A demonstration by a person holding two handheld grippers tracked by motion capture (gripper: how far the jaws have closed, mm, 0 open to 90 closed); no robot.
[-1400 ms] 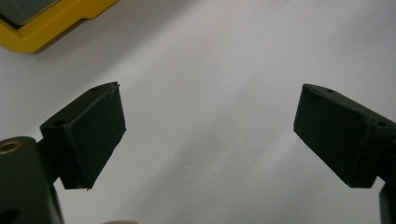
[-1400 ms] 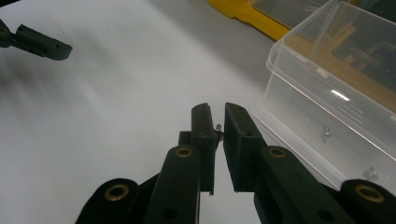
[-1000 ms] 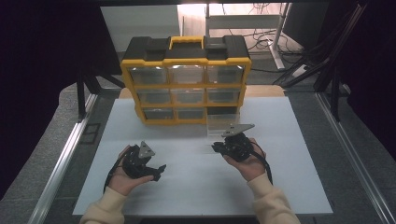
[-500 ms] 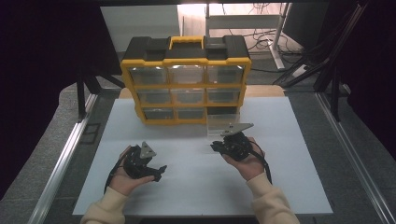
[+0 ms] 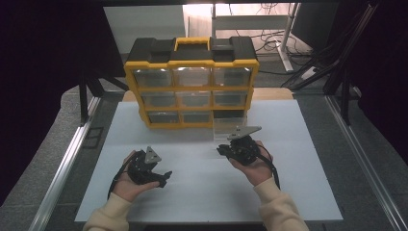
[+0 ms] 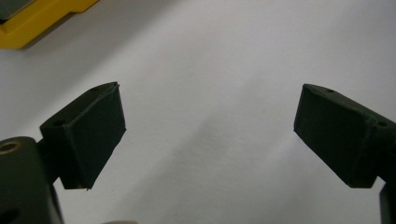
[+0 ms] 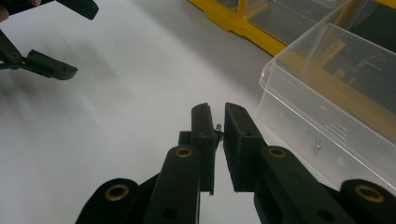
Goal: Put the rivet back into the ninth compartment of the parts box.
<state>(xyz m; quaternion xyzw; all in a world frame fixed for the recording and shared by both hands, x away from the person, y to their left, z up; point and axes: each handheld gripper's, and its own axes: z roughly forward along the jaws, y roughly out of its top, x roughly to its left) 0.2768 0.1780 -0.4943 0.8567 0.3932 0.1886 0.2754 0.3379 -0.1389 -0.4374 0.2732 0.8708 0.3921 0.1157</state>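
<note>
Nothing moved; right hand-held gripper (image 7: 217, 128) pinching small screw (image 7: 218, 127).

High cam overhead, facing fwd/down; both gripper cams close, sharing white table (image 5: 202, 192).

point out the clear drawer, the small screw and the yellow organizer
clear drawer (image 7: 327, 116), right gripper view, its front wall
small screw (image 7: 218, 127), right gripper view, its tip between the jaws
yellow organizer (image 5: 192, 86), high view, a front crossbar

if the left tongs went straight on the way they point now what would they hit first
Most likely the bare white table. In the left gripper view the left tongs stand open with nothing between them, angled down at the surface. The yellow organizer sits off to the upper left of that line, though depth is hard to judge.
</note>
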